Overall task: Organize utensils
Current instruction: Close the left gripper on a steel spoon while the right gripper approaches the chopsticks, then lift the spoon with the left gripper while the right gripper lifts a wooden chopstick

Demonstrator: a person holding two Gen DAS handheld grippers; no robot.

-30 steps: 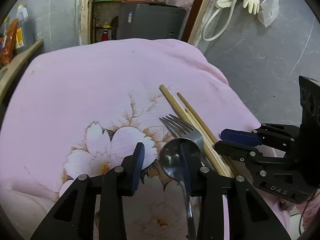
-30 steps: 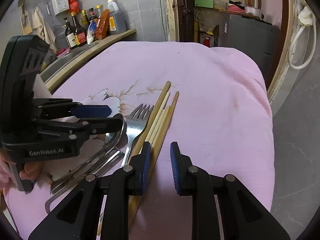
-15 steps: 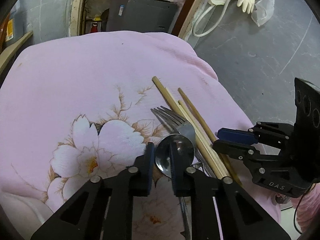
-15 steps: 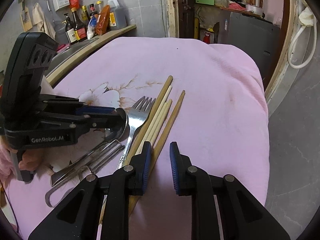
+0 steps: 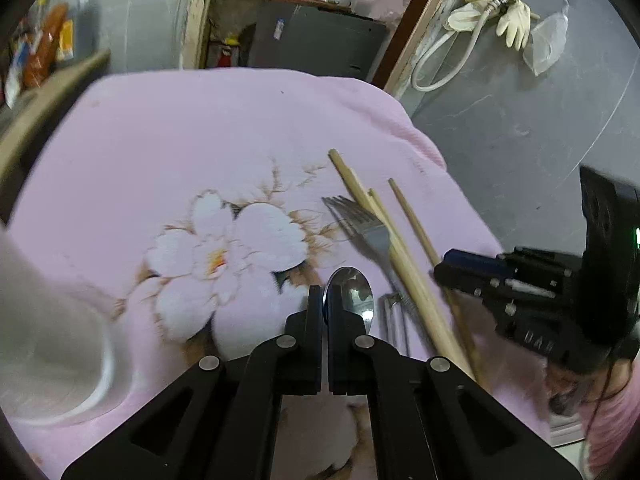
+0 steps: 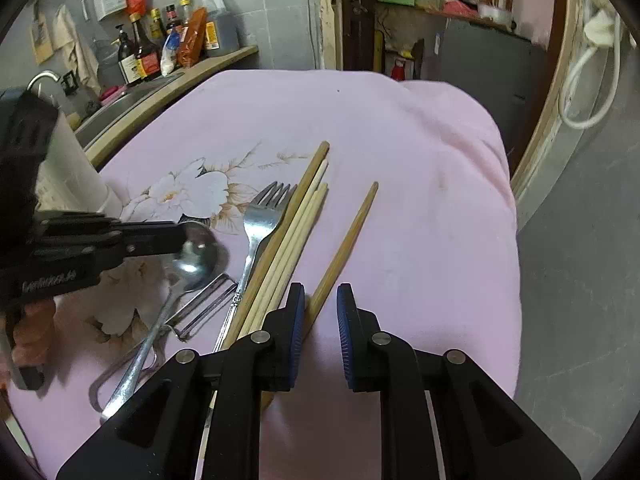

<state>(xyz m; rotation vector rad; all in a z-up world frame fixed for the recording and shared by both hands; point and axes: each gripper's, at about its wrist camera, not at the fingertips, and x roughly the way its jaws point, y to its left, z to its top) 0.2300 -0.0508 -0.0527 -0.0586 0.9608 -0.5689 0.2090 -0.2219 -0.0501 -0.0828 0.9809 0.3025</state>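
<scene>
Spoon [image 5: 352, 296] handle hidden behind left gripper [image 5: 325, 312]; chopsticks' [image 6: 280, 264] near ends hidden under right gripper [image 6: 320, 320]; white cup [image 5: 56, 344] blurred, cut off.

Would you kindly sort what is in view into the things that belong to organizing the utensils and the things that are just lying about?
Part of the job:
- spoon, pinched at the bowl by the left hand-held gripper
- fork
- chopsticks
- peeler
- white cup

Just lying about:
- sauce bottles
- rubber gloves
- white hose
- pink cloth
</scene>
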